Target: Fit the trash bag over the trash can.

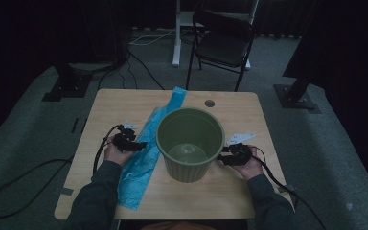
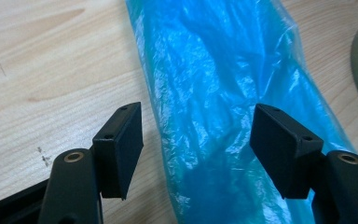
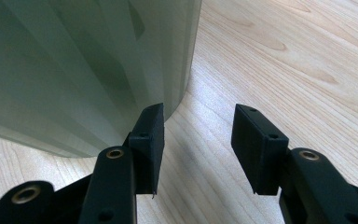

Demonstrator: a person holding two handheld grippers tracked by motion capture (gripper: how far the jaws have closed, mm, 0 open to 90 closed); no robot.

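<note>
Blue bag [image 2: 223, 93] lies between left tool's [image 2: 198, 149] spread jaws.

High view: overhead, facing forward-down over the whole table [image 1: 249, 191]. Both gripper views sit close, low over the tabletop: left shares the blue bag [image 2: 223, 93], right the green bucket [image 3: 74, 70].

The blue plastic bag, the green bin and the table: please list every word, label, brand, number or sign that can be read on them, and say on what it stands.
Blue plastic bag: no print.
Green bin: no label, inside or on its wall.
Table: no text; a few tiny dark marks in the left gripper view, not readable as letters.
White tags on the tools: too small and dim to read.
</note>
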